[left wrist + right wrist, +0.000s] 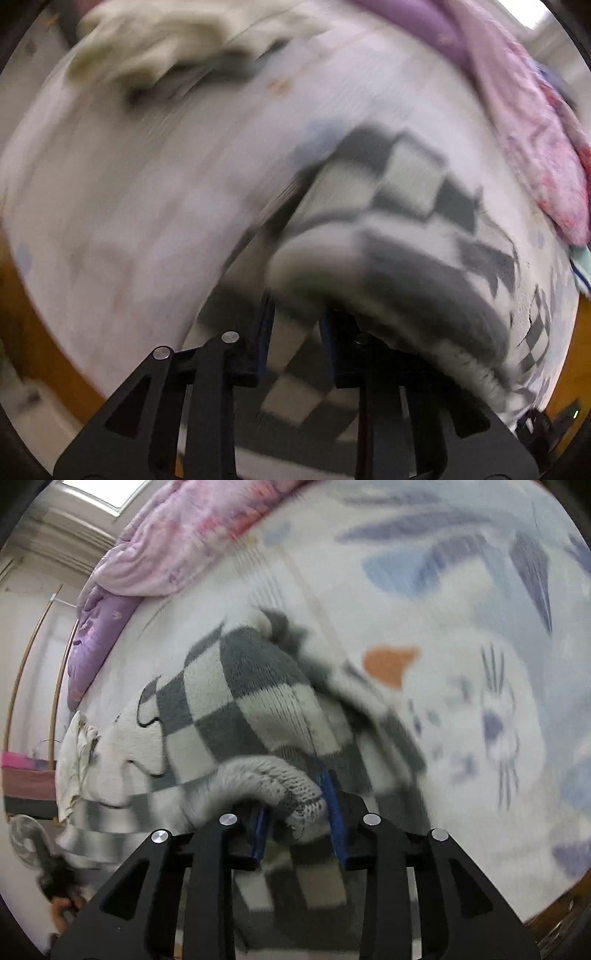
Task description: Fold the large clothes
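Note:
A grey-and-white checkered knit sweater (pixel 413 206) lies bunched on the bed, and it also fills the middle of the right wrist view (pixel 236 701). My left gripper (pixel 297 325) is shut on a thick fold of the sweater, which bulges over the blue pads (pixel 264 332). My right gripper (pixel 299 823) is shut on a grey ribbed edge of the sweater (pixel 273 779), held between its blue pads (pixel 334 812). Both views are motion-blurred.
The bed sheet (pixel 461 709) is white with blue, purple and orange prints. A pink and purple quilt (pixel 177 542) lies along the far side and also shows in the left view (pixel 524 122). Pale clothes (pixel 155 48) are heaped further off. A fan (pixel 27 834) stands beside the bed.

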A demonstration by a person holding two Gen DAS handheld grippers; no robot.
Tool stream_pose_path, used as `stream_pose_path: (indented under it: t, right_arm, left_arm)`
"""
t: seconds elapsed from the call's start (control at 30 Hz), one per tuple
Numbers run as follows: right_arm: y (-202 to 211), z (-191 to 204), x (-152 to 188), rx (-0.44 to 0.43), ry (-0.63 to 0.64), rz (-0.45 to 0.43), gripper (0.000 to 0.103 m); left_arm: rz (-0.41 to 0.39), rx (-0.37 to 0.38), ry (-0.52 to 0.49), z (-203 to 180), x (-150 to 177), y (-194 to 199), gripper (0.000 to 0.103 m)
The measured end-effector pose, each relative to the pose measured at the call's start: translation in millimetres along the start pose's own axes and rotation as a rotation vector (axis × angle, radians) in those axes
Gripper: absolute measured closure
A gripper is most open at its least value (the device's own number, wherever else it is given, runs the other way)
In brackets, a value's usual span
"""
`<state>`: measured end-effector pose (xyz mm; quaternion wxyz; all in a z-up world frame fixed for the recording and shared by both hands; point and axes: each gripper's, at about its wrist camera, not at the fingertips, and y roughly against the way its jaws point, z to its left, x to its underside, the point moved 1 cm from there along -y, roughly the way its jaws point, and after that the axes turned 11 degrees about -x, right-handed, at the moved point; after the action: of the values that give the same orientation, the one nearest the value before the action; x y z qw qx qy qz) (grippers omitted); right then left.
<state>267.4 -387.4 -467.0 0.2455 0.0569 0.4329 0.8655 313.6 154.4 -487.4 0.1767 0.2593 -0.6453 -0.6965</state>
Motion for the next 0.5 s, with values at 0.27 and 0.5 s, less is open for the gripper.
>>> stream_pose_path:
  t: [0.27, 0.5]
  right_arm:
    - [33, -20, 26, -0.025, -0.168, -0.049, 0.040]
    - [27, -28, 34, -0.187, -0.390, -0.140, 0.030]
  left_arm:
    - [-0.074, 0.178, 0.205, 59, 34, 22, 0.027]
    - [-0.076, 0.411, 0.306, 53, 18, 26, 0.026]
